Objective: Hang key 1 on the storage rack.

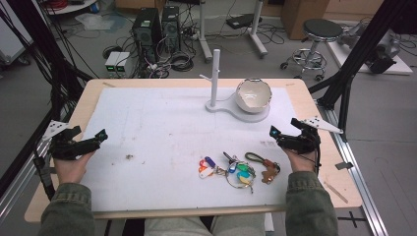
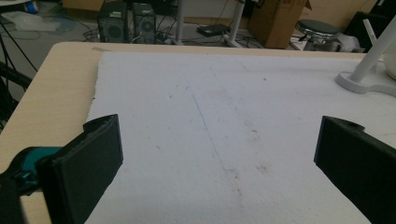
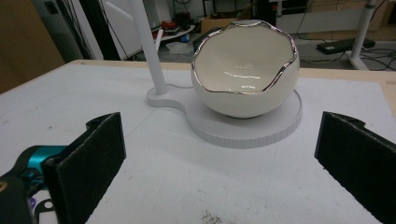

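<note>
Both claws, left (image 1: 102,133) and right (image 1: 273,132), gape apart, empty. Lower centre, the tangled colourful key bunch (image 1: 239,169) could snag; upper right, the white eggshell-shaped ceramic bowl (image 1: 253,95) could tip.

A: High view: from above my side, facing forward and down over the whole table (image 1: 314,98).

B: And my gripper views?

A: Low, close to the white mat (image 2: 210,116), facing forward; both share the white stand (image 3: 243,130).
</note>
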Available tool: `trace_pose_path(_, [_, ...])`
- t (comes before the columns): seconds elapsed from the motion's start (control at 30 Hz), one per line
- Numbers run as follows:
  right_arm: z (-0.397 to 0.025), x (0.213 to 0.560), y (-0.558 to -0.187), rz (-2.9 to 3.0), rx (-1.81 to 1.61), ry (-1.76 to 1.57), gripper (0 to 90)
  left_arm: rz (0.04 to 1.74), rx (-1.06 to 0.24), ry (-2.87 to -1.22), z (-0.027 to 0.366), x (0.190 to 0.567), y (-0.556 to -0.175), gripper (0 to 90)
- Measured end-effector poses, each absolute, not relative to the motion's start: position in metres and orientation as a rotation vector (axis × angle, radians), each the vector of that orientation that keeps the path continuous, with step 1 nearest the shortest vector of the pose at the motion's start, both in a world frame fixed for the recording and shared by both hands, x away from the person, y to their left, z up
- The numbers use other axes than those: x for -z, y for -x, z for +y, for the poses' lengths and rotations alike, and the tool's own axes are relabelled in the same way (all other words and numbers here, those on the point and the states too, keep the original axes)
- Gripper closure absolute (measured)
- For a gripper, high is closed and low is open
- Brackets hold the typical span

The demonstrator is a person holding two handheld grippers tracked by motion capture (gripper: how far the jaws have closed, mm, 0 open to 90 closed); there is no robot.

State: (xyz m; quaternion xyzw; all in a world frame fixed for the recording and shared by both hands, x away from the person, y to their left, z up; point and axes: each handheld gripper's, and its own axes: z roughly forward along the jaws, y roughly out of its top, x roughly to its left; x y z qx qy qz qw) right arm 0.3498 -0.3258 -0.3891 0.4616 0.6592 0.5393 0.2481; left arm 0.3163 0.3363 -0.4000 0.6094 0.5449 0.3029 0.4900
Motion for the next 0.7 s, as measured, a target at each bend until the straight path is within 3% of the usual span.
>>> trace_pose_path(0.7, [-0.3251,0.3887,-0.351,1.888,-1.463,-1.29,1.0,1.314,-0.718,-1.497,0.3339,0.4015,-0.3181,1.7])
